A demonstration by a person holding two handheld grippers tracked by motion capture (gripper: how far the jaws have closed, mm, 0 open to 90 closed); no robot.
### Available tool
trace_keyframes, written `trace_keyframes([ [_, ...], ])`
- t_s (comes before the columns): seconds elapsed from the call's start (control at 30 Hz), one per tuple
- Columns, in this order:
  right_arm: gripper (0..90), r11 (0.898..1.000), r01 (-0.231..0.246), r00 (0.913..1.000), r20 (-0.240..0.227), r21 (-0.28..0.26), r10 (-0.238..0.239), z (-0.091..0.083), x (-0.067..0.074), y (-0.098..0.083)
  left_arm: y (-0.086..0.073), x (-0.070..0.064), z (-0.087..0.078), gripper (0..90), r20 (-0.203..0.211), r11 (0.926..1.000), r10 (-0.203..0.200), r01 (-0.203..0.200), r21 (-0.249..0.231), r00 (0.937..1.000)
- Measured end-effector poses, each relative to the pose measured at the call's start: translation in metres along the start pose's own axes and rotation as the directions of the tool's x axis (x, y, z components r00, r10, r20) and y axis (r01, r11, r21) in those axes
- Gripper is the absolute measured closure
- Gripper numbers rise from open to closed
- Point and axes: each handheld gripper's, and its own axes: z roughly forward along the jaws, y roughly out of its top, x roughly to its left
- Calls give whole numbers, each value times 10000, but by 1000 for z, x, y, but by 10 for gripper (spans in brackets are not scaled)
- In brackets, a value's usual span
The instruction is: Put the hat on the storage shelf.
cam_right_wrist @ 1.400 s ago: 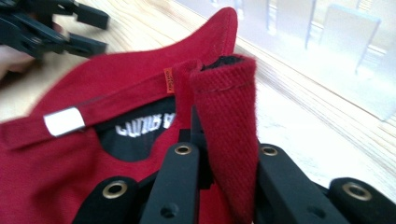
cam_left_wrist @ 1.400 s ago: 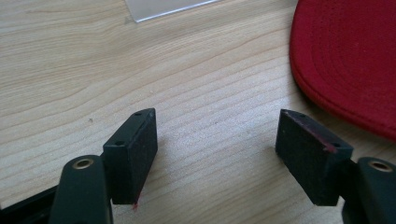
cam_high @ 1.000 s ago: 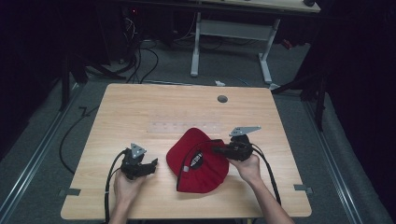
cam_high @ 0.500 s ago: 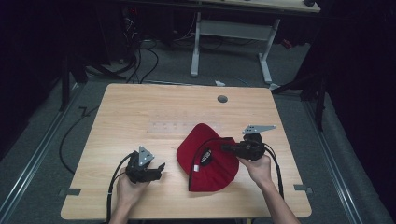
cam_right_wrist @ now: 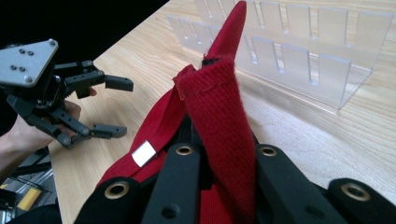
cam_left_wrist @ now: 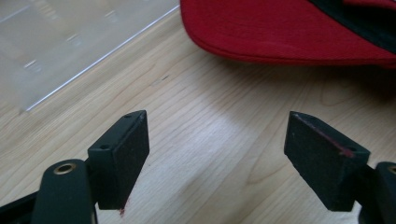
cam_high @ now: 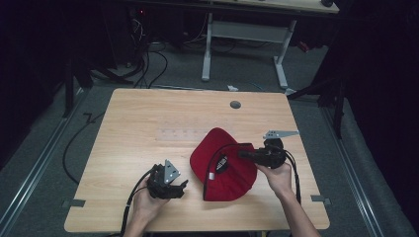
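Our right gripper (cam_high: 243, 154) is clamped tight on the strap of the red cap (cam_high: 225, 165), which lies on the surface under it. Our left gripper (cam_high: 182, 187) has just been opening, nothing inside, beside the cap. Next we think it must grab the cap's near edge.

left gripper (cam_high: 182, 187): black, grey triangular plate, black cable | right gripper (cam_high: 245, 154): black, brass-ringed screw holes

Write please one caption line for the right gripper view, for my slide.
Right hand-held gripper shut on red cap; open left hand-held gripper beyond, beside a clear rack.
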Motion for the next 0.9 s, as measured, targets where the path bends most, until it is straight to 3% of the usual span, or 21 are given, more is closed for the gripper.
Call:
trace_keyframes([
  [0.3,858,9999,-121,9999,-114,4,121,-1,0,2,1,-17,8,214,334,9996,292,-290,-64,9990],
  [0.57,859,10000,-27,9997,-238,91,30,1,7,11,2,-31,15,211,554,9962,865,-856,-191,9947],
  [0.9,859,9996,-255,9973,-693,102,261,3,12,18,0,-36,16,206,580,9924,1219,-1207,-234,9908],
])
